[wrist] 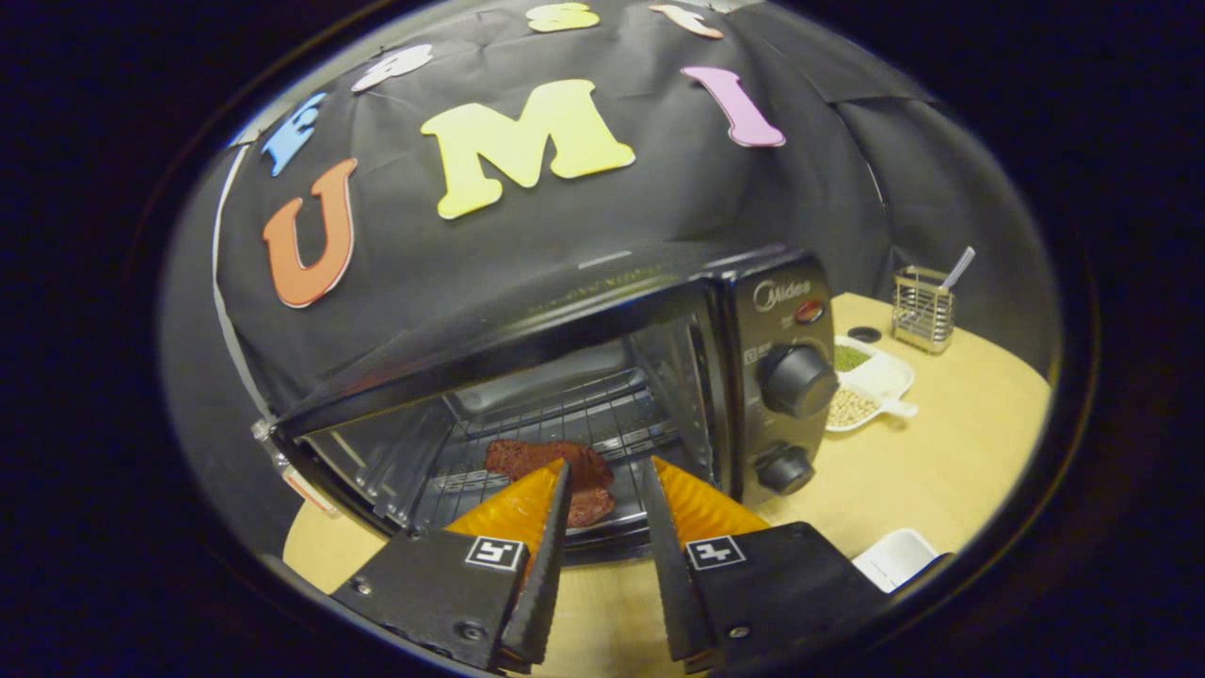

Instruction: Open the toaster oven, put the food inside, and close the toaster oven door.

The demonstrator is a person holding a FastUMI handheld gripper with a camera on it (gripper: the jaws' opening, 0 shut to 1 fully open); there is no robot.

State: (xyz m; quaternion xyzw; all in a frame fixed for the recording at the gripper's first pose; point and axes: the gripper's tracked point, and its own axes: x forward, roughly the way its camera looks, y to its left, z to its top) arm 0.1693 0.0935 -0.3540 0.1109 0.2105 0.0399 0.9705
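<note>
The table was the biggest thing, a pale wooden top that ran under everything. Its near part was hidden behind the gripper.

On it stood the toaster oven, dark and boxy. Its mouth was open and you could see right in. The door could not be made out; it sat somewhere low, behind the gripper's fingers. The wire rack inside was shiny and its bars were hard to count. Two round knobs sat on the oven's right side, one above the other.

The food, a dark red-brown lump, lay on the rack near the front of the oven. Part of it was covered by the left finger, so its whole shape was not clear.

The gripper had its two fingers spread apart, holding nothing. The tips were just at the oven's mouth, with the food just ahead, by the left tip.

To the right of the oven was a white tray with green and tan bits in it, too small to name. Farther off stood a little metal rack with a thin stick poking up. Near the right finger, a white dish was partly cut off.
</note>
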